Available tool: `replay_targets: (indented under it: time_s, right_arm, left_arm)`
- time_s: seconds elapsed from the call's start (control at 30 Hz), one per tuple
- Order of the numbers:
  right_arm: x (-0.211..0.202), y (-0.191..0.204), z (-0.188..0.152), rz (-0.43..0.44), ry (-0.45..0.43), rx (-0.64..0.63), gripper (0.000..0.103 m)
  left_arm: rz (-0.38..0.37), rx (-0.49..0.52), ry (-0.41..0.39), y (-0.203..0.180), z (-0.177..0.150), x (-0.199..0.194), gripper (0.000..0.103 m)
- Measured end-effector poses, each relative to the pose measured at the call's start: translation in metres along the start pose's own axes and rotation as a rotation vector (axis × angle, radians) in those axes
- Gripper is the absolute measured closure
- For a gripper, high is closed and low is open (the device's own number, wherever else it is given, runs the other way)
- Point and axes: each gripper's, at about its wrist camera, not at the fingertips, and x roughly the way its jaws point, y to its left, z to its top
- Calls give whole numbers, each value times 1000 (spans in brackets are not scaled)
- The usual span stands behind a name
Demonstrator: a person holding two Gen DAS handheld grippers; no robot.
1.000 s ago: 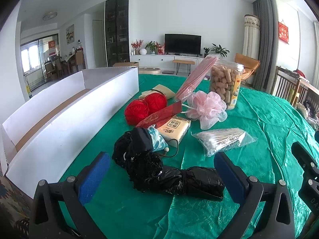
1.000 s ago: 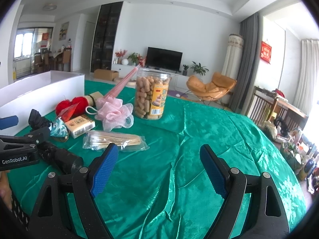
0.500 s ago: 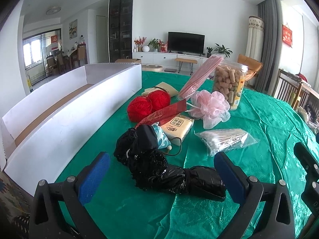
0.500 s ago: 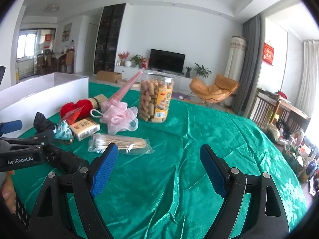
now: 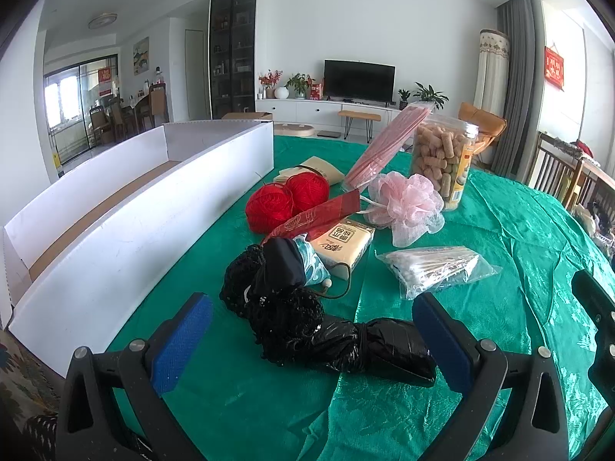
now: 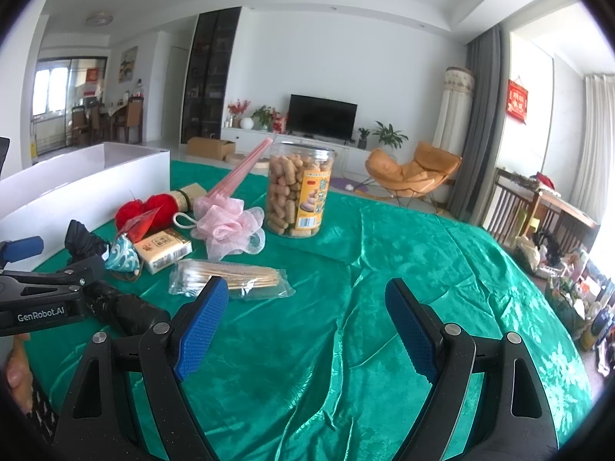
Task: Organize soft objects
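Note:
My left gripper (image 5: 311, 340) is open, its blue pads on either side of a black plastic bag roll (image 5: 380, 344) and a black mesh bundle (image 5: 276, 299) on the green tablecloth. Beyond them lie a dark pouch (image 5: 282, 263), a tissue pack (image 5: 342, 240), two red yarn balls (image 5: 286, 199) and a pink bath pouf (image 5: 405, 203). A long white box (image 5: 127, 226) stands along the left. My right gripper (image 6: 307, 324) is open over bare green cloth, with the pouf (image 6: 226, 226) and yarn (image 6: 142, 207) far to its left.
A clear jar of snacks (image 5: 442, 165), a bag of cotton swabs (image 5: 434, 271), a red packet (image 5: 319, 217) and a pink stick bundle (image 5: 384, 148) share the table. The cloth (image 6: 423, 269) is wrinkled at right. The table edge and cluttered furniture (image 6: 569, 269) lie far right.
Both views have shifted slightly, the objects sitting a little lower and nearer in frame. Both grippers stay open and nothing on the table has moved.

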Motion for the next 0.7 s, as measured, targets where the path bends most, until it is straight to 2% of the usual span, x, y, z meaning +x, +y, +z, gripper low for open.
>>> replay_targets:
  time_s: [0.7]
  right_arm:
    - [3, 9, -7, 9, 16, -21, 17]
  left_arm:
    - [-7, -6, 3, 1, 0, -1, 0]
